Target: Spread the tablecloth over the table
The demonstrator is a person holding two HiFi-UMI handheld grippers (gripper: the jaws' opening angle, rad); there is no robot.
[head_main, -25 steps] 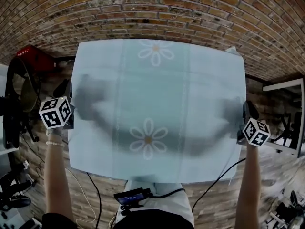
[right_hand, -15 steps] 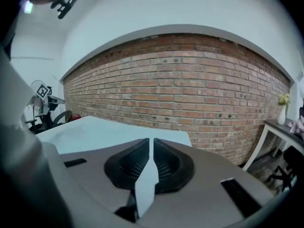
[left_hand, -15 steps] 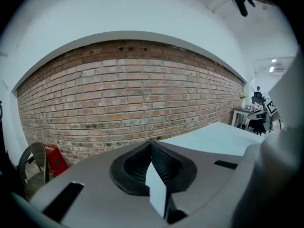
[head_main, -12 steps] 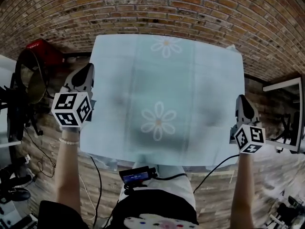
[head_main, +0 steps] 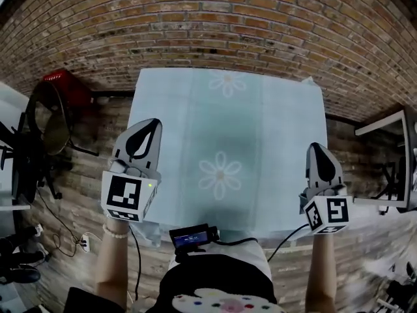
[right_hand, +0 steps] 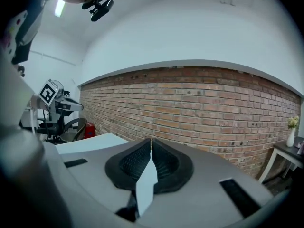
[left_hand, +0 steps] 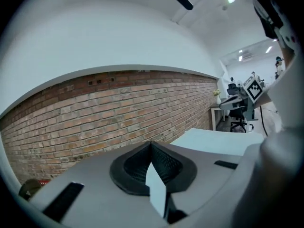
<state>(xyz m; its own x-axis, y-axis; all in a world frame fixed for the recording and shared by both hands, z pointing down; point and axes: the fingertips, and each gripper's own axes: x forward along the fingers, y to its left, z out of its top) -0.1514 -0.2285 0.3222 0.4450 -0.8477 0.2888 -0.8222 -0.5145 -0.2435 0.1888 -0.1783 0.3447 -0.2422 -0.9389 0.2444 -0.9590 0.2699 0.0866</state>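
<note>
Cloth: your tablecloth, pale blue with daisies, lies mostly flat over the surface. Its far edge is toward the brick wall. The surface itself is hidden under it.
Left gripper: your left gripper is at the near-left corner. Its jaws are pressed together and a thin strip of the cloth is pinched between the pads.
Right gripper: your right gripper is at the near-right corner. Its jaws have just been closing, and they now pinch a strip of cloth in the same way.
Step in hand: I judge that you are holding the near edge by both corners to settle the cloth. The spreading looks almost finished.
Next move: it calls for lowering both corners together at the same height, with the edge kept tight, and opening the jaws only when the near side hangs evenly.
Risk: if one side pulls more, the cloth may lie crooked.
</note>
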